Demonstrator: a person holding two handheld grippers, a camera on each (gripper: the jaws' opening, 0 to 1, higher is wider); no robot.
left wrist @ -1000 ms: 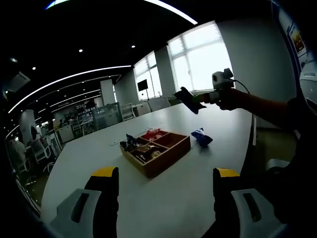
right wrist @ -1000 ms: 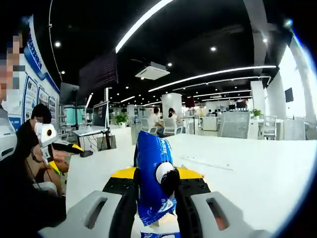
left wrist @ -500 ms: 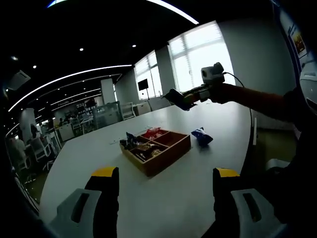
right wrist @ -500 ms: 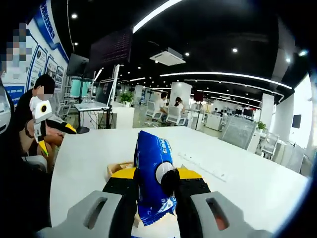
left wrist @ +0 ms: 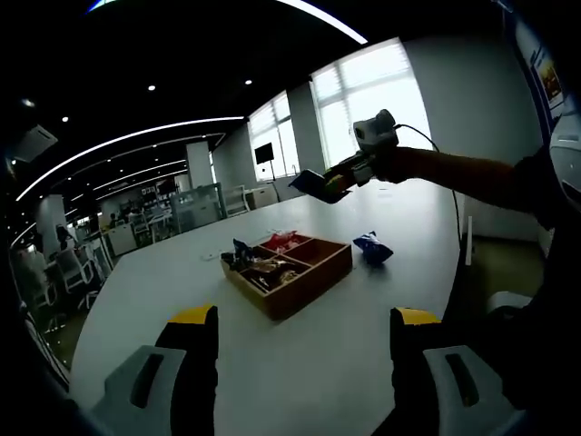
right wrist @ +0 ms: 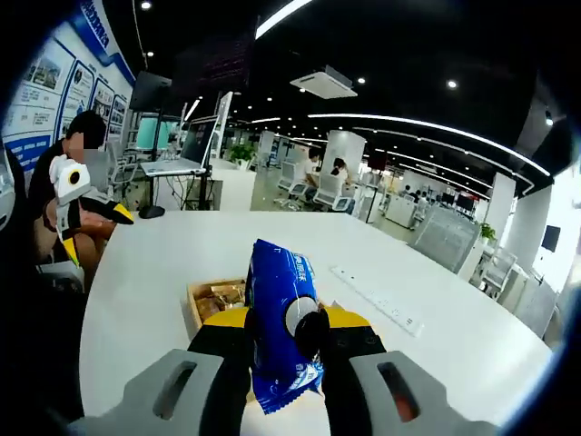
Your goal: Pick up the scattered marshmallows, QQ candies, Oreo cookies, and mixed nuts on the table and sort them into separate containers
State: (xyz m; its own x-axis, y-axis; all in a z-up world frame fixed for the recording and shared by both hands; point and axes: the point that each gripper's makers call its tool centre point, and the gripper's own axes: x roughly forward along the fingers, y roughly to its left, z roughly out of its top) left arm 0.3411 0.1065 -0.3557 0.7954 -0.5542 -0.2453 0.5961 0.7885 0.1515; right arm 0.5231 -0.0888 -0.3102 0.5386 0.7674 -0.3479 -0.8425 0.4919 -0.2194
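Two views checked, left gripper view first. Left gripper [left wrist: 295, 363] low over bare table [left wrist: 309, 363], jaws spread wide, holding nothing. Wooden tray [left wrist: 289, 272] well ahead of it, divided into compartments; dark packets and something red already inside, exact contents too small to tell. One blue packet [left wrist: 371, 247] loose on the table just beside the tray. Right gripper [left wrist: 340, 179] held in the air above and beyond the tray, pinching a blue pack [left wrist: 314, 185].

Right gripper view: right gripper [right wrist: 283, 331] clamped on the same blue pack [right wrist: 281, 327], tray [right wrist: 213, 300] below and ahead, partly hidden behind the pack.

Judged partway done: some items binned, carried pack not yet dropped, loose packet beside the tray still to collect.
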